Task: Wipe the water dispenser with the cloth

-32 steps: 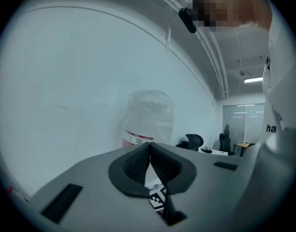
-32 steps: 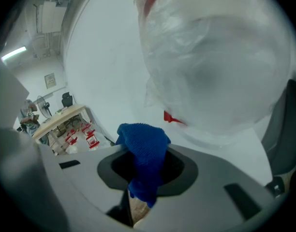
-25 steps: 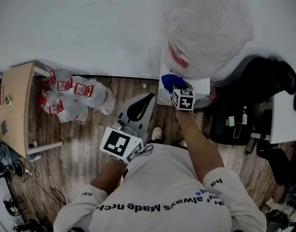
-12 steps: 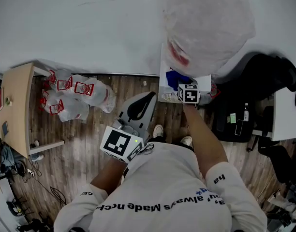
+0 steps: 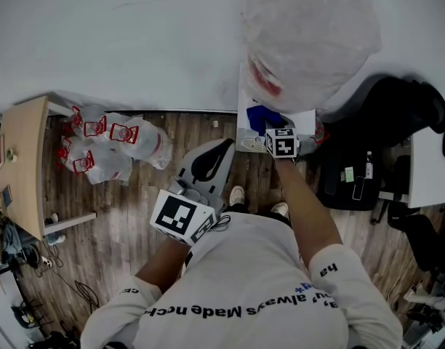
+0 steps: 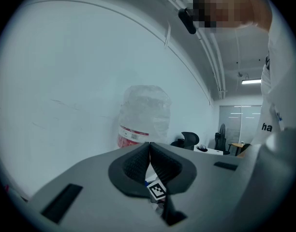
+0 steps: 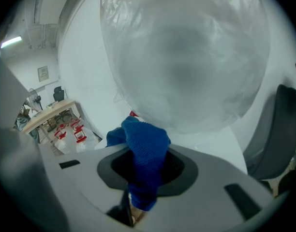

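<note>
The white water dispenser [image 5: 246, 97] stands against the wall, and its big upturned bottle [image 5: 310, 42] is wrapped in clear plastic. My right gripper [image 5: 275, 132] is shut on a blue cloth [image 5: 261, 117], which it holds against the dispenser's front just below the bottle. In the right gripper view the cloth [image 7: 145, 149] bulges out from between the jaws, with the bottle [image 7: 186, 57] close above it. My left gripper [image 5: 221, 148] hangs back over the floor with its jaws shut and nothing between them [image 6: 149, 148]. The left gripper view shows the bottle [image 6: 143, 117] further off.
Clear bags with red labels [image 5: 113, 144] lie on the wooden floor to the left, next to a wooden table [image 5: 22, 158]. A black office chair [image 5: 397, 122] and a white desk [image 5: 430, 173] crowd the dispenser's right side.
My right gripper has shifted a little to the right and toward the dispenser with the cloth, then almost held still. The left gripper has stayed where it was.
</note>
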`<state>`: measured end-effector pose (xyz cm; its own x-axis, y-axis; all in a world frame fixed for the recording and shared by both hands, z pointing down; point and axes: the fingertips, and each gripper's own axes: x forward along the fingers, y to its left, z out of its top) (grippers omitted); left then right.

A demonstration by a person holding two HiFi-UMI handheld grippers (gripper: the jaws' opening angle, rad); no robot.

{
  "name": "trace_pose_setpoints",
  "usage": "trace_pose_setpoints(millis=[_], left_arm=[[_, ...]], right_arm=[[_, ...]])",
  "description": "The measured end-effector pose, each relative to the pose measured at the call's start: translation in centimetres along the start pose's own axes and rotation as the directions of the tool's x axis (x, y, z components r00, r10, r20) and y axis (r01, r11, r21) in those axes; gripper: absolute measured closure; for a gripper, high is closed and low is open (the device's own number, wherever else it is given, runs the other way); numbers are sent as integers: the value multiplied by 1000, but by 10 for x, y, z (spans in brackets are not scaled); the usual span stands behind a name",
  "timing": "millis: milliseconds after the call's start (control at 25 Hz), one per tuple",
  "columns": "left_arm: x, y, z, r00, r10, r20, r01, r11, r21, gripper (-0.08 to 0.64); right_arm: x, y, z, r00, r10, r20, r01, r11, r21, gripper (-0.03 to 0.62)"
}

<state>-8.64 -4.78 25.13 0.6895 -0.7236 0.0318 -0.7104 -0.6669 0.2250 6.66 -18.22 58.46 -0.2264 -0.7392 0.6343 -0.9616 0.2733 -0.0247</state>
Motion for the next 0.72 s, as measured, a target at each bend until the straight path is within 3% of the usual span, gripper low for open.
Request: trace_pose_setpoints(millis=[560, 720], left_arm=[[9, -7, 3, 999, -30, 14, 30, 1000, 4, 540], [10, -6, 5, 999, -31, 19, 30, 1000, 6, 540]], right_arm=[[-18, 8, -19, 1000, 17, -6, -17, 1000, -13, 494], [-20, 9, -23, 1000, 22, -3, -22, 999, 33, 494]])
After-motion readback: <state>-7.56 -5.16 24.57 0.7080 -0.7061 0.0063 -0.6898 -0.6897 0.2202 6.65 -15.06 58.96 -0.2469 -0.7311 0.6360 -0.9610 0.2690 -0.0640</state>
